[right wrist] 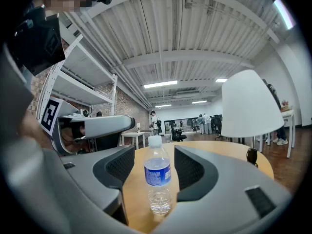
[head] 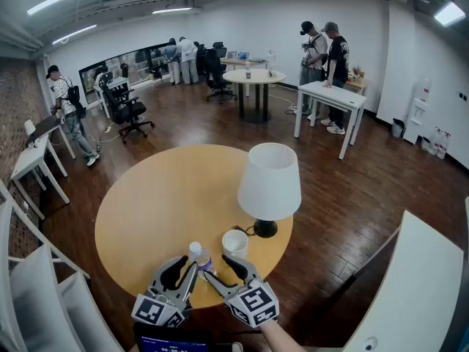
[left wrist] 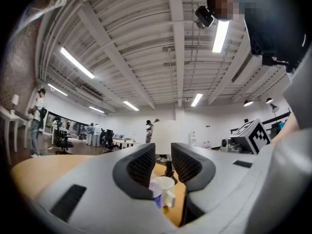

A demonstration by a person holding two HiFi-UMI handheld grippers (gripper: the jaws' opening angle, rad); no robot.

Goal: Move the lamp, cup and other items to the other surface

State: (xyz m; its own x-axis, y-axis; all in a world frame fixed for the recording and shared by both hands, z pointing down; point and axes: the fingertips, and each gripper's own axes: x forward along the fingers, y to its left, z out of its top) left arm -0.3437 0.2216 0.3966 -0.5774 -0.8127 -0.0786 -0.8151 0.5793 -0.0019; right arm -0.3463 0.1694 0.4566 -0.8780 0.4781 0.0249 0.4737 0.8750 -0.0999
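Nothing has yet left the round yellow table [head: 146, 204]: bottle, cup and lamp all stand near its front edge. At far left, white shelving [head: 29, 284] frames the scene, and a person with a bag [head: 66, 108] stands near black office chairs [head: 124, 112].

The left gripper [head: 183, 268] hovers low over the table edge, its jaws apart and empty. Through their gap the cup and lamp show beyond.

Just to its right, the clear water bottle [head: 198, 255] with a blue label stands upright between the spread jaws of the right gripper [head: 221, 268]. There is a gap on either side of the bottle, so the pads do not press on it.

The white cup [head: 234, 243] sits just beside the bottle. The lamp [head: 269, 182], a white shade on a dark base, stands close behind the cup. What looks like a dark cord runs from its base toward the cup.

Farther back, two people stand at a white desk [head: 330, 97]. A white table [head: 425, 284] at lower right, across a strip of dark wood floor, appears the likely destination.

The bottle looks set to go first, and all three items are still to be carried. The cup is close enough to be knocked as the bottle is taken. The lamp's cord may drag when the lamp is moved.
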